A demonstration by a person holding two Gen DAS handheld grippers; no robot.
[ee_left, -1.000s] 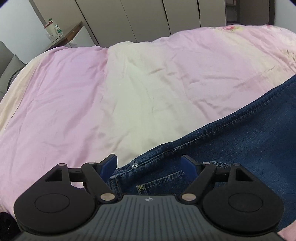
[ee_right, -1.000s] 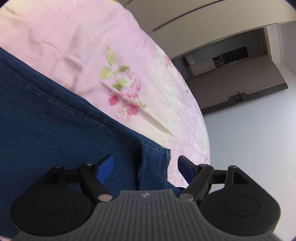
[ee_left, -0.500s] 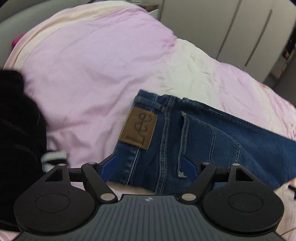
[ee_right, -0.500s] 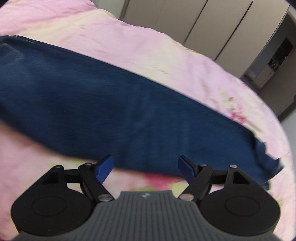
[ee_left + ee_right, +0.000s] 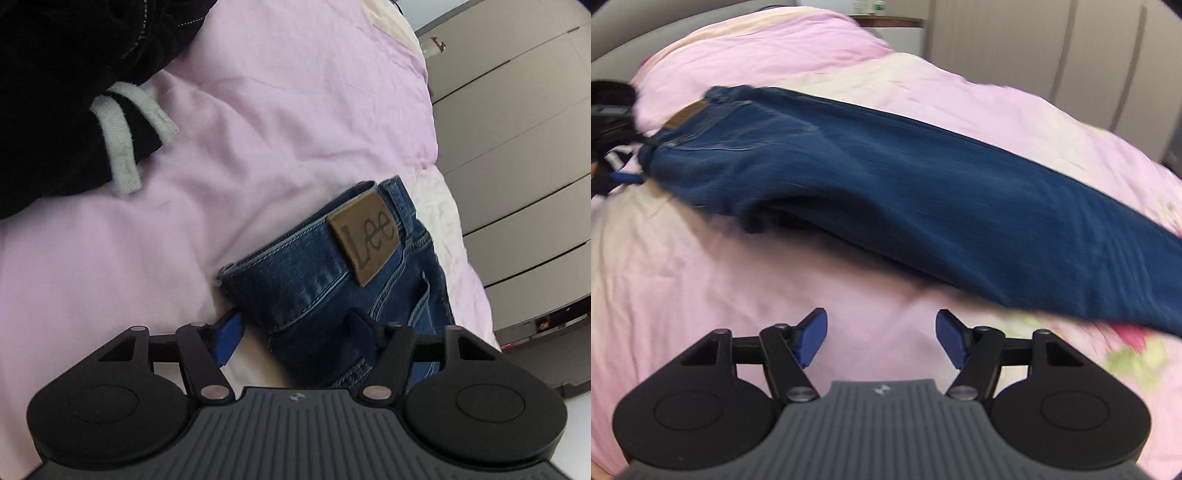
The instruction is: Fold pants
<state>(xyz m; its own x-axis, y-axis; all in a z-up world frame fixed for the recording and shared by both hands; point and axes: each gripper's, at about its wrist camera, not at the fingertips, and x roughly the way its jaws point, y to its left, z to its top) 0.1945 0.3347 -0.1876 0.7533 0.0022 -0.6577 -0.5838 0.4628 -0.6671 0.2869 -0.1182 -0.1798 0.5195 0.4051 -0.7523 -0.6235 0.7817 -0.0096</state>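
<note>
Blue jeans (image 5: 886,177) lie folded lengthwise across a pink bed cover (image 5: 701,277), waist to the left, legs running right. In the left wrist view the waistband (image 5: 317,273) with its brown Lee patch (image 5: 364,238) sits between the fingers of my open left gripper (image 5: 295,332), whose right finger lies over the denim. My right gripper (image 5: 881,339) is open and empty, over bare cover just in front of the jeans' leg. The left gripper's blue fingertip (image 5: 626,178) shows at the waist in the right wrist view.
A black garment with grey-white cords (image 5: 122,136) lies on the cover beside the jeans' waist. Beige wardrobe doors (image 5: 1071,55) stand behind the bed. A bedside table with bottles (image 5: 882,11) is at the far end.
The left gripper has swung round to the waistband end and closed in on it. The right gripper has pulled back from the hem to the near side of the leg.
</note>
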